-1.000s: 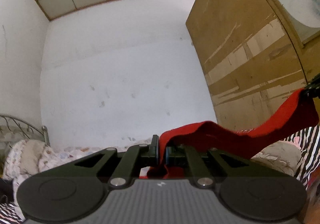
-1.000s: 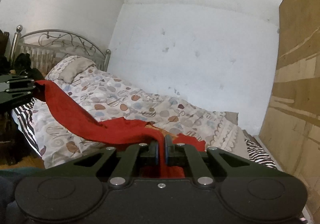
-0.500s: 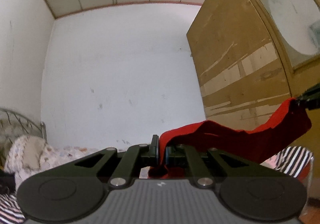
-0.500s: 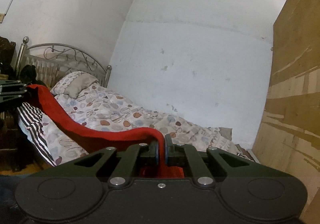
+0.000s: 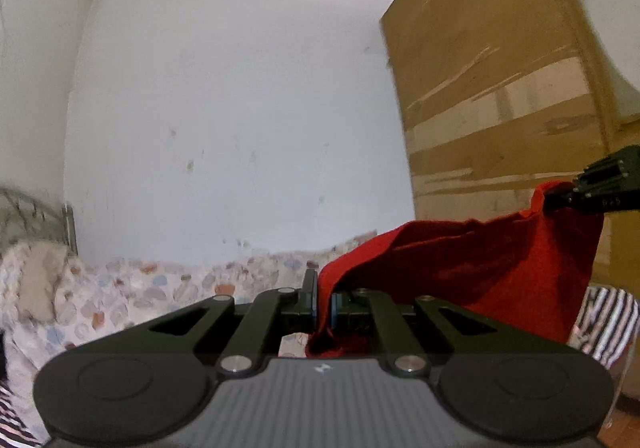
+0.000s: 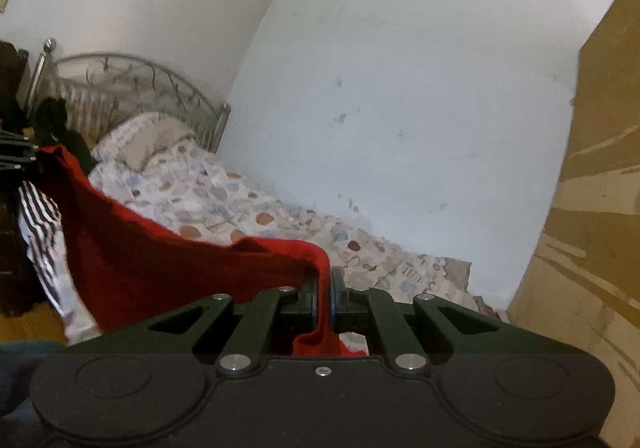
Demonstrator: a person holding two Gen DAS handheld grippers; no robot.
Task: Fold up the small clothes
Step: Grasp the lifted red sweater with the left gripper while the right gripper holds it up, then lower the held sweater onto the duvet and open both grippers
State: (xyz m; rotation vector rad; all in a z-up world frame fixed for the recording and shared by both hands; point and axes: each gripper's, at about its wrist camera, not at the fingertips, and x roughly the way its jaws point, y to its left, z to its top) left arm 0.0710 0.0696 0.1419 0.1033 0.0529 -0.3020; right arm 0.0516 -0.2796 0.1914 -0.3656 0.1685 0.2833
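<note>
**Ana:** Left wrist view shows the red garment (image 5: 480, 268) hanging in the air, in the lower right of the frame, above the bed (image 5: 168, 284). The left gripper (image 5: 324, 304) has its jaws pressed together on one end of the cloth.

**Ben:** And the right gripper (image 6: 325, 300) pinches the other end, at the lower centre of its own view. So both jaws are closed on the cloth.

**Ana:** How far is the task, you think?

**Ben:** Early, I judge. The cloth is lifted and spread, but no fold is visible; laying down and folding remain.

**Ana:** Its long axis?

**Ben:** It runs from one gripper to the other, roughly level, sagging in the middle.
</note>
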